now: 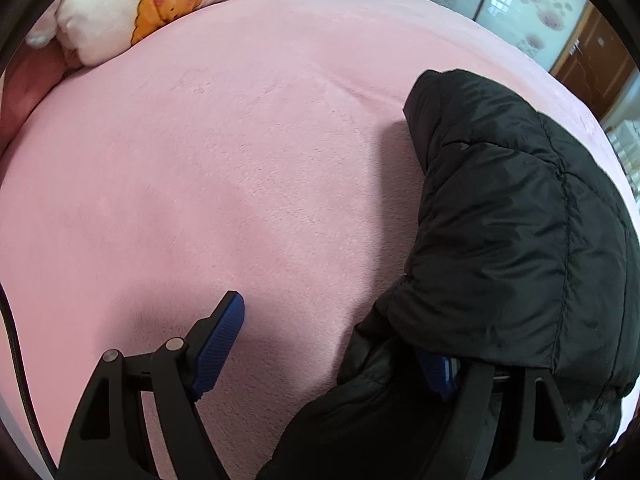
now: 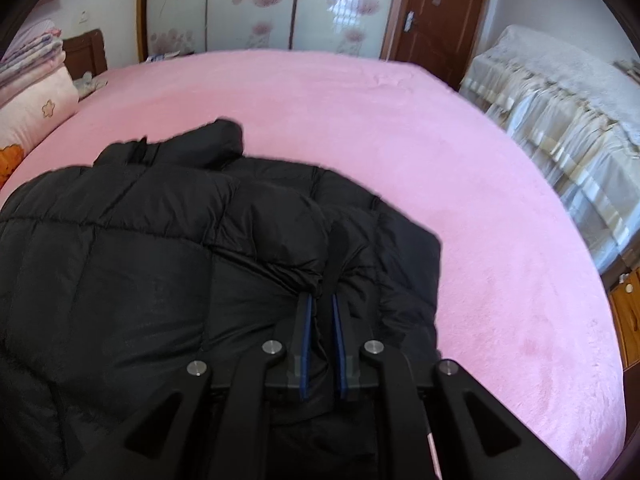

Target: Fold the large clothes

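A black quilted puffer jacket lies on the pink bed. In the right wrist view my right gripper is shut on a fold of the jacket's fabric near its right edge. In the left wrist view the jacket rises at the right, draped over my left gripper's right finger. My left gripper is open wide, its left blue pad bare over the bedsheet, its right pad partly hidden under the jacket.
A white pillow with an orange print lies at the bed's head. Folded quilts are stacked at the left. A cloth-covered piece of furniture stands right of the bed. Wardrobe doors and a wooden door stand beyond.
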`<state>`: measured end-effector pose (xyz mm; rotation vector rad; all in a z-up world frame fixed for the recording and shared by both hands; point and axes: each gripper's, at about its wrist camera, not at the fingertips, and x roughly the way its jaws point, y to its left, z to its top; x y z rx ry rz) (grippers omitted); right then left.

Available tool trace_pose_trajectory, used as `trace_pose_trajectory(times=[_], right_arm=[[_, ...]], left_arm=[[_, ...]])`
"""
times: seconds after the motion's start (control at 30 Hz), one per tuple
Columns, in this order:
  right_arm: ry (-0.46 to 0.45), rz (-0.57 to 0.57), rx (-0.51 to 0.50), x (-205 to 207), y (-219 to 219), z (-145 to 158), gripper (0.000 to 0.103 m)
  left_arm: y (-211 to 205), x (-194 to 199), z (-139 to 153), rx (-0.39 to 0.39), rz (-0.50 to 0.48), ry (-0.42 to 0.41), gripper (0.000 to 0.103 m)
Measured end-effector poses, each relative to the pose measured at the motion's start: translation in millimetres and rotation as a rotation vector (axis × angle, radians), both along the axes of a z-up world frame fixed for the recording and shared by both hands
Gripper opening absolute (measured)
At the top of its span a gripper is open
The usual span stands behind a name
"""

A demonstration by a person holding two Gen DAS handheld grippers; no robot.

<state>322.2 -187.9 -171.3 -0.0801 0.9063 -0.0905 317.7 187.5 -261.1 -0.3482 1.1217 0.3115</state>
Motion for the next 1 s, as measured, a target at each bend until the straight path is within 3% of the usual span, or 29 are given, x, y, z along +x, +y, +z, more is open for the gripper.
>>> trace_pose_trajectory(times=[0.2,0.37,0.5,0.63,0.87,1.0], right_arm=[[-0.01,-0.006,0.144,-10,-18,24,0.02],[-0.055,0.01,0.179,-28,-31,53,0.021],[-0.122,0.046,0.178,-38,-28,77,0.021],[-0.115,0.118,0.19,-28,0,85,0.021],[-0.09,0.226,0.261,11,79,70,0.021],[-0.075,0.225,0.258,37,109,46,0.021]], left_arm=[[12,-19,21,-0.085,0.065,-0.042,0.079],[3,-41,57,0.012,0.068,-0.034,0.077],[-8,-54,97,0.102,0.021,-0.126,0.077],[-39,-38,124,0.069,-0.077,-0.21,0.077],[-114,24,120,0.004,-0.206,-0.281,0.074],[-131,47,90,0.021,-0.209,-0.236,0.068]])
